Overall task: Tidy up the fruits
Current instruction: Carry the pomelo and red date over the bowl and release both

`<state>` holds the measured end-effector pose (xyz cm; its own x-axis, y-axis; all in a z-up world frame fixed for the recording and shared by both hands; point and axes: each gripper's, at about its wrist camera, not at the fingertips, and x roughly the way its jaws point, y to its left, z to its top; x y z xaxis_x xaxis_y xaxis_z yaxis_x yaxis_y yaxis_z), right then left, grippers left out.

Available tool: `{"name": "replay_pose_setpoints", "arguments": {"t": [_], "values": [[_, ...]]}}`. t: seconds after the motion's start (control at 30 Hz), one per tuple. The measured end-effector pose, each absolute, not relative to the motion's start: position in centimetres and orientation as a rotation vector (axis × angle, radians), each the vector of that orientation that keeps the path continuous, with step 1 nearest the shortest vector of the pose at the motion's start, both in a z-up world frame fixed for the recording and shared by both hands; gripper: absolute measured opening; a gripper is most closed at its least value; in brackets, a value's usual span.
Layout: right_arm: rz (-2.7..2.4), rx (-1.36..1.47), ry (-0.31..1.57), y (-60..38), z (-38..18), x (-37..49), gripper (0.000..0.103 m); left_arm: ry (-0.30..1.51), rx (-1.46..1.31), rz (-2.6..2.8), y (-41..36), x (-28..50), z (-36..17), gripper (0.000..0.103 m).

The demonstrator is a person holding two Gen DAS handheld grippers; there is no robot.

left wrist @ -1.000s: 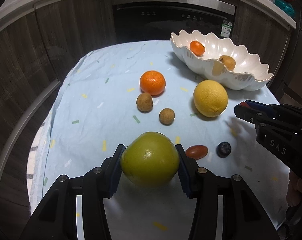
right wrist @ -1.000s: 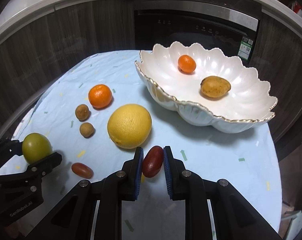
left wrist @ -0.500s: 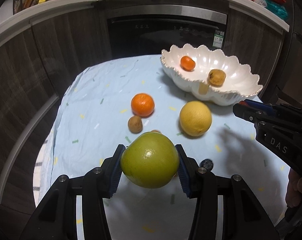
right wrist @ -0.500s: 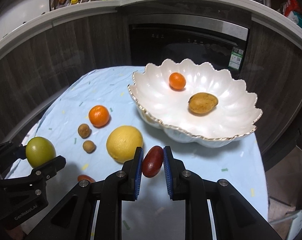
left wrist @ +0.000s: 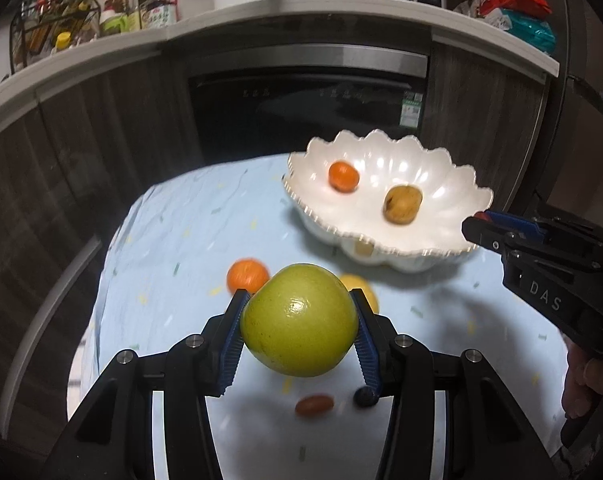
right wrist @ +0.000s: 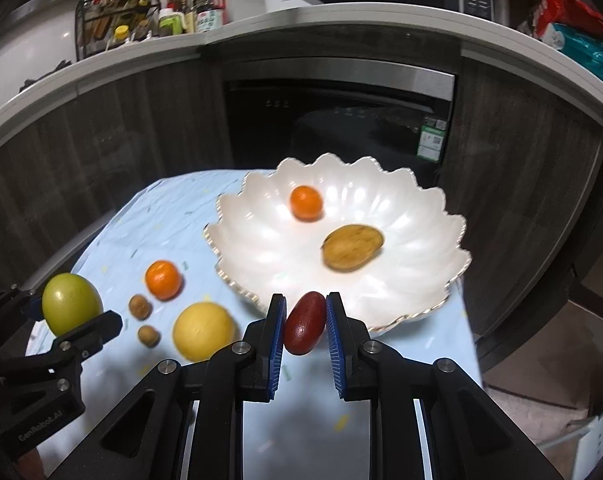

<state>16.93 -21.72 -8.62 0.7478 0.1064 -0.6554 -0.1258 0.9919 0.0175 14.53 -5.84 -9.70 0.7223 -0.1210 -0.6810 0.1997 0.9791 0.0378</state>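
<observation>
My left gripper [left wrist: 299, 330] is shut on a large green fruit [left wrist: 299, 320] and holds it well above the table. My right gripper [right wrist: 305, 324] is shut on a small dark red fruit [right wrist: 304, 327], just before the near rim of the white scalloped bowl [right wrist: 421, 292]. The bowl holds a small orange [right wrist: 306, 203] and a brown oval fruit [right wrist: 352, 247]. On the blue cloth lie an orange [right wrist: 163, 279], a yellow citrus [right wrist: 203, 331], two small brown fruits [right wrist: 140, 306], a red fruit [left wrist: 314, 405] and a dark berry [left wrist: 363, 397].
The bowl [left wrist: 453, 236] sits at the table's far right. Behind the table stand dark wood cabinets and a black oven [right wrist: 341, 120]. A counter above carries bottles [right wrist: 141, 12]. The table edge drops off on the right [right wrist: 467, 344].
Both grippers have risen and moved toward the bowl with their fruits. The table fruits now look lower and farther away.
</observation>
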Motion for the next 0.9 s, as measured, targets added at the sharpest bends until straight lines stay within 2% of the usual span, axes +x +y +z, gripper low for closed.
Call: {"name": "replay_pose_setpoints", "arguments": {"t": [0.47, 0.9], "values": [[0.073, -0.016, 0.687, -24.5, -7.5, 19.3, 0.021, 0.707, 0.113, -0.255, -8.8, 19.9, -7.8, 0.048], [0.025, 0.001, 0.714, -26.8, -8.3, 22.2, 0.021, 0.762, 0.094, -0.314, -11.1, 24.7, -9.5, 0.049]]}}
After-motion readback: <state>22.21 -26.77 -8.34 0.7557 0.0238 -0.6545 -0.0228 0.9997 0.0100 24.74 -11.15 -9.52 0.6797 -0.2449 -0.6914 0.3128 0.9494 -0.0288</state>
